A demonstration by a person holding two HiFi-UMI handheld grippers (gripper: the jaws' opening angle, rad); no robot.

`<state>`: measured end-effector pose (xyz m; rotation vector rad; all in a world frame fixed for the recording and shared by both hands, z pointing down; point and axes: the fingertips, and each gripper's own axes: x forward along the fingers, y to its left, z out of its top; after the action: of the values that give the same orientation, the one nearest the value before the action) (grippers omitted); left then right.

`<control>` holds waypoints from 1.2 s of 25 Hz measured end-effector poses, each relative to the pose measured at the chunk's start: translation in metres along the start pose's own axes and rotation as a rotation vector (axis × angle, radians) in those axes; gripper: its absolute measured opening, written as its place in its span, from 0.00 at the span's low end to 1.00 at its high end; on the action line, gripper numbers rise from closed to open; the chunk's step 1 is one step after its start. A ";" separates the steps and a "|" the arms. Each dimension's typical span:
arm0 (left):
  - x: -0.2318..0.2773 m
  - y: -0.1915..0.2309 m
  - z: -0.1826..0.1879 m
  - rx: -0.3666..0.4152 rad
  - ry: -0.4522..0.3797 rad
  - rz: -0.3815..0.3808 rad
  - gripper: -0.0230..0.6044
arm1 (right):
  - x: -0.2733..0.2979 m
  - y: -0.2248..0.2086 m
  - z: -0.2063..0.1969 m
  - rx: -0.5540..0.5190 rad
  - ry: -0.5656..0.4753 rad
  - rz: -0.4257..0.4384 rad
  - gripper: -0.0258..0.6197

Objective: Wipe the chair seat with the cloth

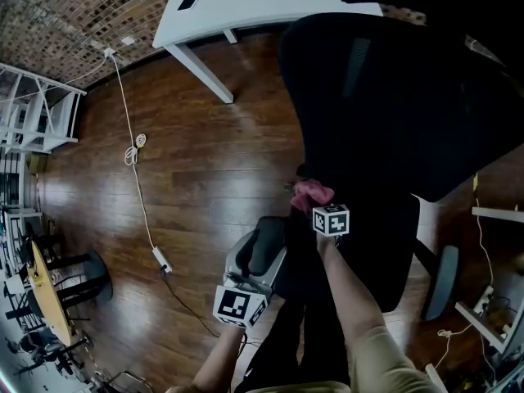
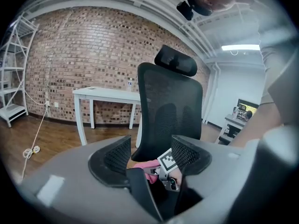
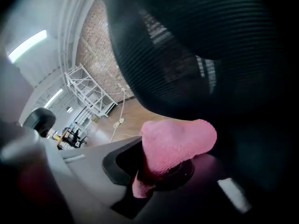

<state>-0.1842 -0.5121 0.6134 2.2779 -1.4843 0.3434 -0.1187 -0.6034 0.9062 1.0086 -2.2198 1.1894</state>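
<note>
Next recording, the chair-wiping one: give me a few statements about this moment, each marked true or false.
1. The right tool is shut on a pink cloth. True.
2. The left tool grips the cloth too. False: its jaws stand apart with nothing between them.
3. The chair is white. False: it is black; the table behind it is white.
4. A white cable lies on the wooden floor. True.
5. The cloth lies on the floor. False: it is held at the chair.
</note>
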 end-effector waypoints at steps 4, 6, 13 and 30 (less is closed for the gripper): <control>0.011 -0.006 -0.002 0.036 0.016 -0.015 0.45 | -0.043 -0.091 -0.018 -0.085 0.087 -0.181 0.10; 0.023 -0.014 0.000 0.061 0.015 -0.038 0.46 | -0.093 -0.169 -0.026 -0.117 0.143 -0.358 0.10; 0.047 -0.049 -0.003 0.027 -0.010 -0.102 0.46 | -0.254 -0.312 -0.027 -0.201 0.252 -0.782 0.10; 0.038 -0.035 -0.001 0.062 0.041 -0.086 0.46 | -0.006 0.027 -0.040 -0.145 0.090 0.081 0.10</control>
<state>-0.1365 -0.5300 0.6226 2.3598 -1.3687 0.4137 -0.1342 -0.5578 0.9101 0.7993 -2.2579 1.0683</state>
